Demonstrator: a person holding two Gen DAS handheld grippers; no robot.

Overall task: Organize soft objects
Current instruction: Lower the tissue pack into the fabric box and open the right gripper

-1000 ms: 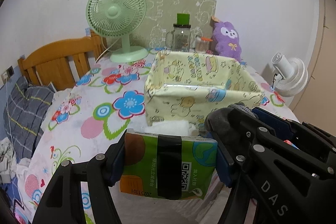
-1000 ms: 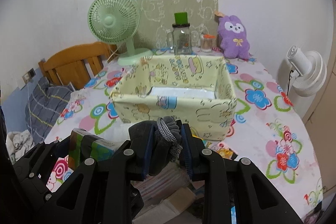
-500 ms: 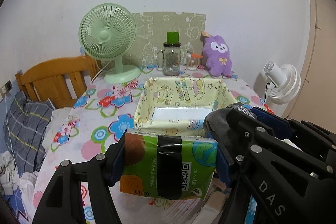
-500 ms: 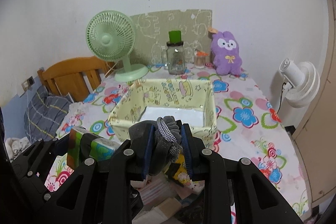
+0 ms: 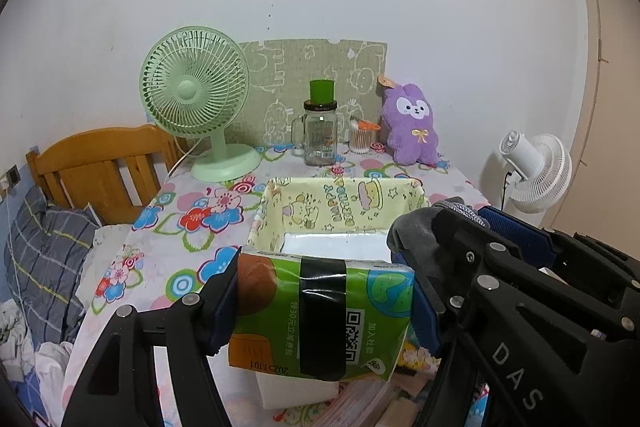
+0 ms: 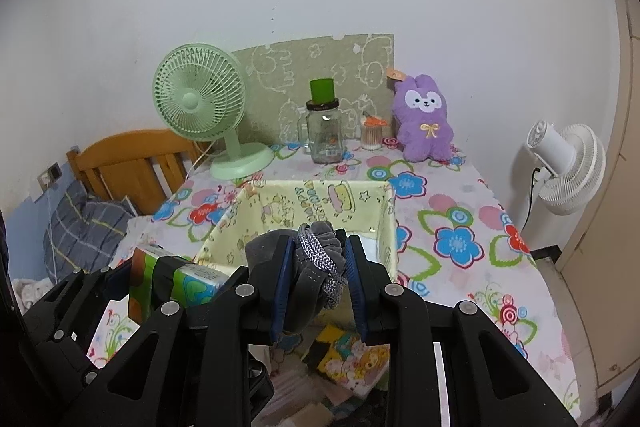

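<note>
A table (image 6: pixel 460 187) draped in a glossy cloth printed with big blue, red and pink flowers fills both views, pushed up against a plain white wall. Beside its left edge stands a wooden chair (image 5: pixel 96 167) with a slatted back, and a rumpled grey plaid fabric (image 5: pixel 44 259) lies heaped below it. Near the middle of the table sits a rectangular open-topped storage box (image 6: pixel 384 223), its soft walls a pale yellow cartoon print and its floor a smooth white. At the back, a mint-green desk fan (image 5: pixel 194 95) with a round wire cage stands on a domed base, in front of a flat olive board (image 5: pixel 320 67) with pale animal outlines leaning on the wall. A white ribbed fan (image 6: pixel 568 167) stands off the table's right edge. A fuzzy purple plush bunny (image 6: pixel 424 123) with a yellow bow sits upright at the back right, near a clear glass mug jar (image 6: pixel 326 135) capped by a green cylinder and a small container of cotton swabs (image 6: pixel 372 135). The left gripper (image 5: pixel 324 311) pinches a soft green plastic-wrapped tissue pack (image 5: pixel 320 319) banded with black tape across its width, held above the table just in front of the box's near wall. The right gripper (image 6: pixel 318 283), close beside it, clamps its blue ribbed pads (image 6: pixel 280 287) on a bunched grey fabric item with a braided cord (image 6: pixel 316 263), held over the box's near edge.
</note>
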